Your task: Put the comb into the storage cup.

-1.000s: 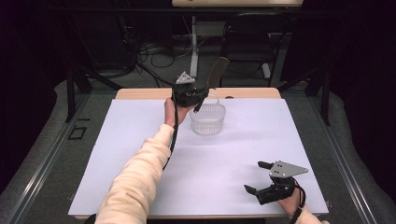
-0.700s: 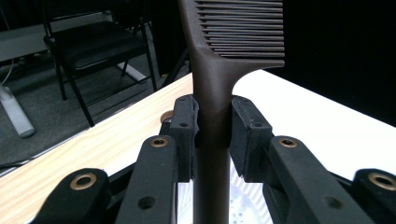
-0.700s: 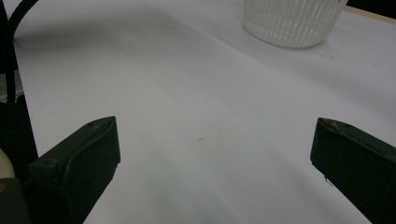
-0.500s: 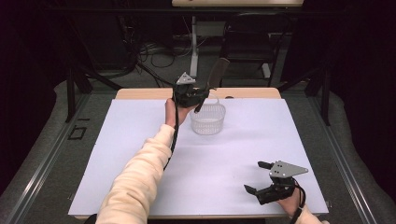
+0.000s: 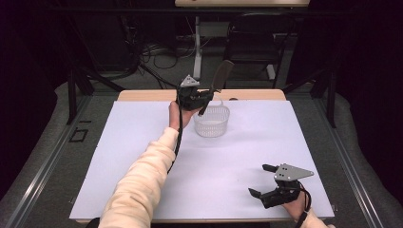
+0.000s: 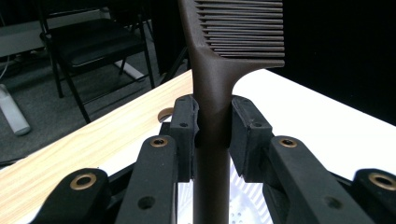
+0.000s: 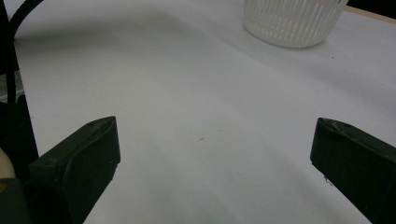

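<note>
A dark brown comb [image 5: 219, 77] [image 6: 219, 70] stands tilted above the white slatted basket [image 5: 212, 120] [image 7: 293, 18] at the far middle of the table. My left gripper [image 5: 205, 97] [image 6: 214, 126] is shut on the comb's handle, teeth end up, handle tip over the basket's rim. Near the front right edge my right gripper [image 5: 262, 179] [image 7: 212, 154] rests low over the white sheet [image 5: 266, 137], jaws wide open and nothing between them.
The white sheet covers the table top, with a wooden strip [image 5: 142, 95] [image 6: 93, 140] bare along the far edge. A black folding chair [image 6: 98, 44] and cables lie on the floor beyond the table. A pale sleeve [image 5: 142, 180] crosses the sheet's left middle.
</note>
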{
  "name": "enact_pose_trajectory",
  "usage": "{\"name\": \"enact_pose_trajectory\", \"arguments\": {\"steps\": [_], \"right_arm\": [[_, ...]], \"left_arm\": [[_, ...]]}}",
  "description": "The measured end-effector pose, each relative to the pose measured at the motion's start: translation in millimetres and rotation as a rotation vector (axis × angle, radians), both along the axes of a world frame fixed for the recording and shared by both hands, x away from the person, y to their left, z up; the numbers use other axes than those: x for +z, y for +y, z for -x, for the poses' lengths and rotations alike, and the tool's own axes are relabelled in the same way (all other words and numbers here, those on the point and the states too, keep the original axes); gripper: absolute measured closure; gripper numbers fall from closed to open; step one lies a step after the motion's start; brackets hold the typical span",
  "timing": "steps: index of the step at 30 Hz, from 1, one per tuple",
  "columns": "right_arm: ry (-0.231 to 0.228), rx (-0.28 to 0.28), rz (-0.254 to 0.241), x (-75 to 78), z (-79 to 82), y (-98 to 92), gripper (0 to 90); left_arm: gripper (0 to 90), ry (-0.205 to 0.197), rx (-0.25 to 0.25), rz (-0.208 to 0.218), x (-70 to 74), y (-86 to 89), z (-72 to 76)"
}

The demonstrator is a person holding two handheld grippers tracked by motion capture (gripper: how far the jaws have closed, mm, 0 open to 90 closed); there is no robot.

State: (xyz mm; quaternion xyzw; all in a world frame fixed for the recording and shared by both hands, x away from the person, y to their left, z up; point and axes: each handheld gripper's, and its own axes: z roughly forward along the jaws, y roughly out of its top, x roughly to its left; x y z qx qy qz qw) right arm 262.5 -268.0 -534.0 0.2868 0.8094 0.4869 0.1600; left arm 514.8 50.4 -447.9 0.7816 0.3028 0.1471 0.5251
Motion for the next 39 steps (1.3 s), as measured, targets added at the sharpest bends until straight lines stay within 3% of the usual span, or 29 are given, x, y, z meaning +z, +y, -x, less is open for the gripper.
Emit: {"name": "enact_pose_trajectory", "arguments": {"steps": [39], "right_arm": [[0.001,0.0,0.004,0.1,0.0,-0.1,1.2]], "left_arm": [[72.4,0.012,-0.035,-0.028,-3.6,1.1,0.3]]}}
